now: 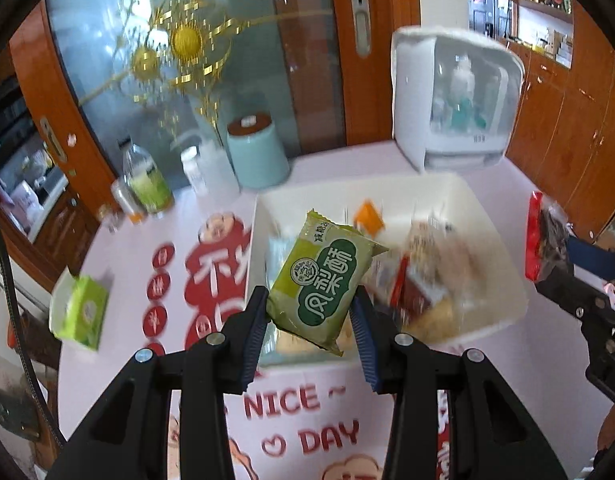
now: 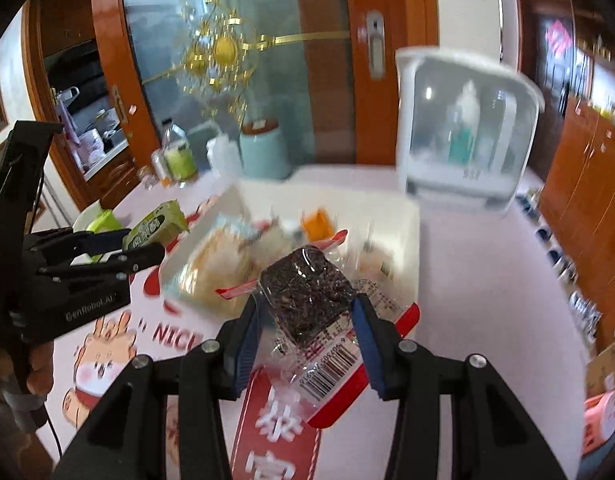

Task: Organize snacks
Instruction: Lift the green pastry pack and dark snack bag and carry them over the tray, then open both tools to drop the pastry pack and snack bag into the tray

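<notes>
Left gripper (image 1: 311,312) clamps green snack packet (image 1: 321,284) (right gripper (image 2: 307,312) clamps dark one (image 2: 307,294)).

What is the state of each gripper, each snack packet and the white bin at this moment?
Left gripper: shut on the green packet.
Green packet: held in the air, tilted, above the bin's near edge.
Right gripper: shut on the dark snack packet.
Dark snack packet: held, sealed, barcode facing the camera.
White bin: open, with several snacks inside.
</notes>
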### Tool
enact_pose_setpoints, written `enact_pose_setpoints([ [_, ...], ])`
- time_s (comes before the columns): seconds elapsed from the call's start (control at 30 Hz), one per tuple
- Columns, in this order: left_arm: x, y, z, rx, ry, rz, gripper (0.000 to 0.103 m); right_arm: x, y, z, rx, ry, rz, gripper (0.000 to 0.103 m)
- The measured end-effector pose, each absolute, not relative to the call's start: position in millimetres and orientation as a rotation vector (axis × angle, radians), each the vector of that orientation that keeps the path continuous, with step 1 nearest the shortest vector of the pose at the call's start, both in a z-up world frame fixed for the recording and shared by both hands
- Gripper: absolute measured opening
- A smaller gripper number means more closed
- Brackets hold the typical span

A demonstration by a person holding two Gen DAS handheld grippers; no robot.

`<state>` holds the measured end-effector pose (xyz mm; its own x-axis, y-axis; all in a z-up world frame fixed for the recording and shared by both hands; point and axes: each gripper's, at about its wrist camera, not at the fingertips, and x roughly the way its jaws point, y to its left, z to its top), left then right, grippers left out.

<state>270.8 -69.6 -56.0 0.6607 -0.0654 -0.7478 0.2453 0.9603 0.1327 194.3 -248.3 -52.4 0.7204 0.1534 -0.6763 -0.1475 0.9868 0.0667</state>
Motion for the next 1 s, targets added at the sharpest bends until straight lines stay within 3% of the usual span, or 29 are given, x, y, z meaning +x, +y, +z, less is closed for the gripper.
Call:
enact_pose_setpoints([
  [0.2, 305.9, -78.5, -30.5, 0.219, 0.788, -0.135, 0.041, 227.7, -247.5, -11.9, 0.003, 0.666, 0.124, 0.046],
  [0.27, 317.0, -78.2, -30.8, 0.193, 0.8, -0.119, 0.046, 241.6, -246.4, -7.1, 0.002, 0.661, 0.109, 0.047],
  [0.33, 329.8, -77.6, -36.4, 0.173, 0.821, -0.085, 0.082, 256.7, -244.8, -10.6, -0.014, 0.667, 0.088, 0.047],
  [0.37, 332.3, -76.6, -39.6, 0.162, 0.824, -0.076, 0.103, 265.0, -244.2, -14.6, -0.019, 0.68, 0.075, 0.053],
  [0.4, 334.9, -74.6, -43.2, 0.144, 0.824, -0.075, 0.102, 273.2, -243.7, -20.3, -0.024, 0.697, 0.06, 0.067],
  [0.47, 338.9, -72.9, -52.9, 0.138, 0.855, -0.079, 0.102, 282.5, -244.1, -30.2, -0.016, 0.726, 0.041, 0.08],
  [1.0, 322.1, -57.1, -66.6, 0.121, 0.894, -0.099, 0.102, 278.8, -248.6, -62.9, 0.072, 0.804, 0.041, 0.081],
])
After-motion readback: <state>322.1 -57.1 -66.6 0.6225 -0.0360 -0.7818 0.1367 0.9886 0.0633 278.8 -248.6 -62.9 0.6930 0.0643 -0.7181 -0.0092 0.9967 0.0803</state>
